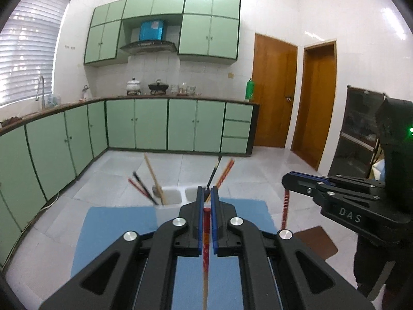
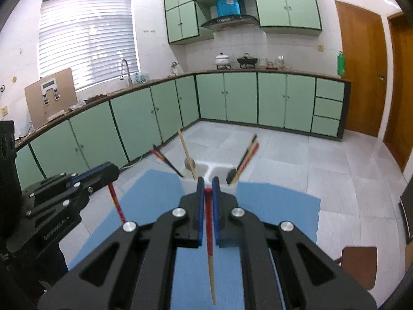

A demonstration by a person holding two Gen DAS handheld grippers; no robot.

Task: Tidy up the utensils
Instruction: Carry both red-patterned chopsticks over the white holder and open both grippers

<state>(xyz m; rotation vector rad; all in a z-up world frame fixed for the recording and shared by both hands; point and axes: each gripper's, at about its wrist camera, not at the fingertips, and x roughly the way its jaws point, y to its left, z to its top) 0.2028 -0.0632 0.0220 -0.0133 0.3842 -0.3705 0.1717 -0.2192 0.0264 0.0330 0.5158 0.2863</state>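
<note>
Nearest the lenses, we are looking along our own two grippers. Our left gripper is clamping its blue-lined jaws nearly together on a red-topped chopstick, which is hanging upright between them with its pale wooden tip pointing down. Our right gripper is doing the same, its jaws pinching a second red chopstick that is tilting slightly, its bare wooden end dangling over the blue mat.

The blue mat is covering the tabletop under both grippers. At its far edge a white two-compartment holder is standing, just ahead of both sets of fingertips. In the holder's left compartment we are seeing dark and red chopsticks leaning out to the left, along with a wooden-handled spoon leaning back. In the right compartment, red and orange chopsticks are leaning out to the right beside a dark-handled utensil.

Each gripper is showing in the other's view: the right one is out to the right of the left camera, the left one out to the left of the right camera, each with its chopstick hanging below.
</note>
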